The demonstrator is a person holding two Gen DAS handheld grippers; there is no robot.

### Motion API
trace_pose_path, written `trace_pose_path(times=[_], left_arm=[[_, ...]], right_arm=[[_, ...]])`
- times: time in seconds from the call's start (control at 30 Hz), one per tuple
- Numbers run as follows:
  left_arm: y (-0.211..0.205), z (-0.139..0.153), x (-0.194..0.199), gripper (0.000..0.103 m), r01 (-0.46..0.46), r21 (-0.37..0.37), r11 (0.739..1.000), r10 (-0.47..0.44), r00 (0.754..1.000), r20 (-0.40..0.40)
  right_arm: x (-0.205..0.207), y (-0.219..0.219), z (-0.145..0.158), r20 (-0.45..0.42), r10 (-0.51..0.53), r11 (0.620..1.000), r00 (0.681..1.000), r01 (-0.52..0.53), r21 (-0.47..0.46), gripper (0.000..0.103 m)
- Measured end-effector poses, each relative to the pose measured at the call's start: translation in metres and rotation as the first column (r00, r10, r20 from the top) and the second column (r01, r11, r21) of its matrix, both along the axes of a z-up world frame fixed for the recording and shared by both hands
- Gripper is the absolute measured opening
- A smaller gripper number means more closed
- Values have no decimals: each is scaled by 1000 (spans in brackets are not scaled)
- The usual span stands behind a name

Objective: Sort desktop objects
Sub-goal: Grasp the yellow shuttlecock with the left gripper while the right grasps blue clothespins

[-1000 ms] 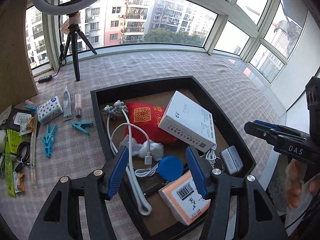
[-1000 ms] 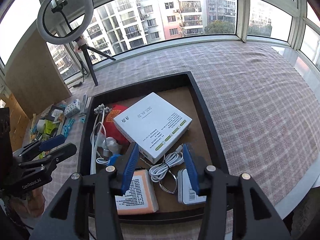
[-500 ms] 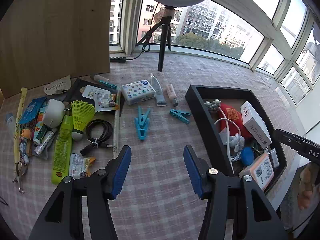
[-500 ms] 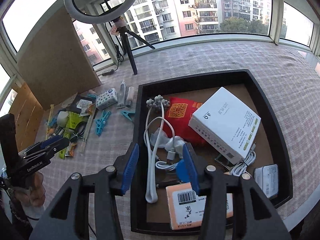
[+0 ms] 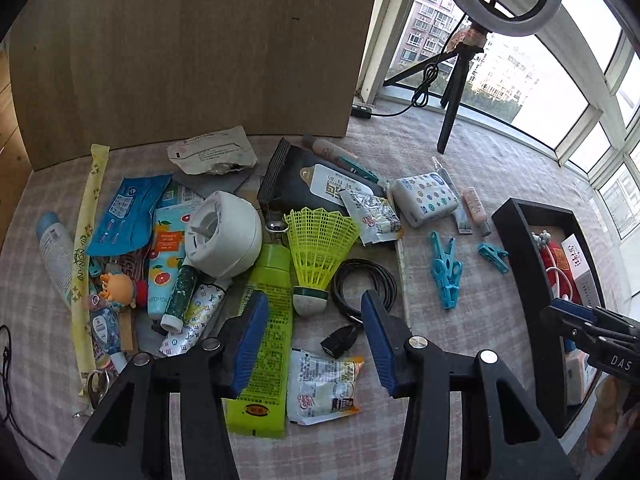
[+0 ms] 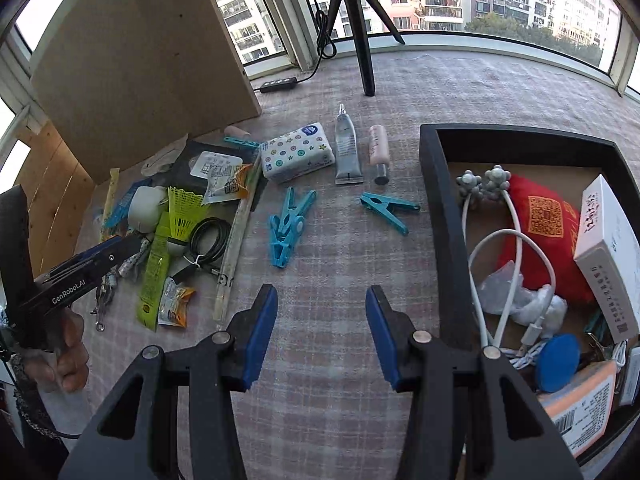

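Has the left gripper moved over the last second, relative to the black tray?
Yes. The left gripper has swung off the black tray, which now sits at its view's right edge, and is over the clutter by the yellow shuttlecock, jaws open.

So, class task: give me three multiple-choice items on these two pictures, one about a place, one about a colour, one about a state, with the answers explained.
1. Where does the red pouch lie?
A. inside the black tray
B. on the cloth beside the tripod
C. under the shuttlecock

2. What colour is the shuttlecock skirt?
A. white
B. yellow-green
C. red

3. How do the left tongs stand?
A. shut on the shuttlecock
B. shut on a clothes peg
C. open, holding nothing

Answers:
1. A, it rests within the tray's walls next to the white box.
2. B, the mesh skirt is bright yellow-green above a white cork.
3. C, the blue pads are spread wide, with the clutter visible between them.
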State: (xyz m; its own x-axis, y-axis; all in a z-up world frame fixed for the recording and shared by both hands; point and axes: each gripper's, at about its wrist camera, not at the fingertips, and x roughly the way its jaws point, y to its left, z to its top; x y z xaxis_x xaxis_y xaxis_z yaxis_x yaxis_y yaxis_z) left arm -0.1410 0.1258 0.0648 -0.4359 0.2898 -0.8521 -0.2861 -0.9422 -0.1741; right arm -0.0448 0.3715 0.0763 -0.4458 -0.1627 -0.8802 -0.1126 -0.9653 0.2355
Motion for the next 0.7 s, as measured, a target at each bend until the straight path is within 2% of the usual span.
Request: trace_pose_path(times=[0.27,0.33,0.6,0.7], left_arm=[[18,-29,-30,42,53,-26,998,-52,998,40],[21,-35,-34,40,56,-24,998,-55,997,53],[35,-43,-38,38,70,-53,996,-67,997,46],[32,-45,-43,37,56,-36,998,-54,997,60]], right_arm=[[-38,-21,-27,44,-1,1000,999,0,23,44],[-44,-21,-32,54,-1,1000,999,0,25,40],[-63,-26,-53,103,4,1000,995,-7,26,36],[-70,-30,-57,109,10,999,994,-14,37,36]])
